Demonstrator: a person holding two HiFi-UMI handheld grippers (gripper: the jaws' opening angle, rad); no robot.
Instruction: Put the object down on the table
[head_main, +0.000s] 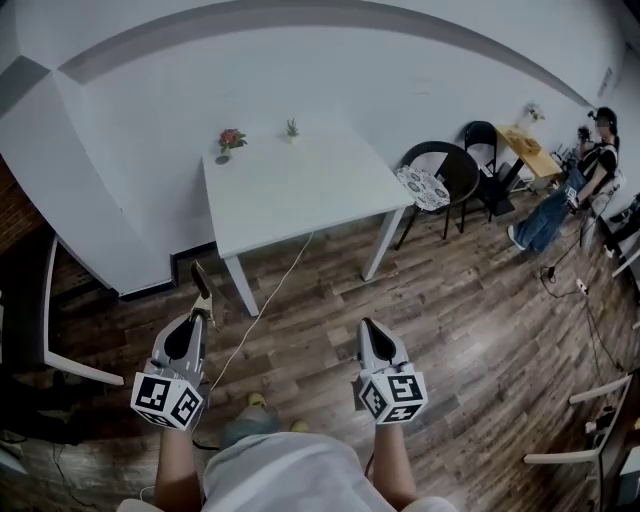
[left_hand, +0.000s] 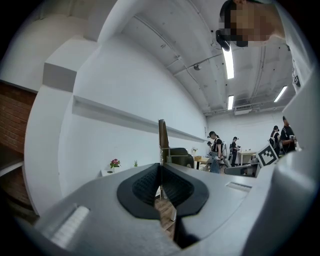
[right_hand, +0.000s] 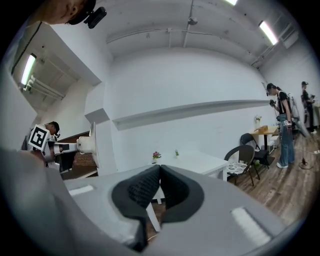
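Observation:
My left gripper (head_main: 203, 318) is shut on a thin flat brown tool (head_main: 200, 285) that looks like a brush, with a metal collar near the jaws. In the left gripper view this tool (left_hand: 163, 142) sticks straight up out of the closed left gripper (left_hand: 160, 167). The right gripper (head_main: 366, 325) is shut with nothing in it, and in its own view the right gripper (right_hand: 160, 167) has its pads pressed together. Both hang over the wooden floor, short of the white table (head_main: 300, 200), whose top (right_hand: 200, 161) lies ahead.
A small pot of pink flowers (head_main: 230, 140) and a tiny green plant (head_main: 291, 128) stand at the table's far edge by the wall. A white cable (head_main: 270, 300) runs across the floor under the table. Black chairs (head_main: 440, 175) and a seated person (head_main: 590, 170) are to the right.

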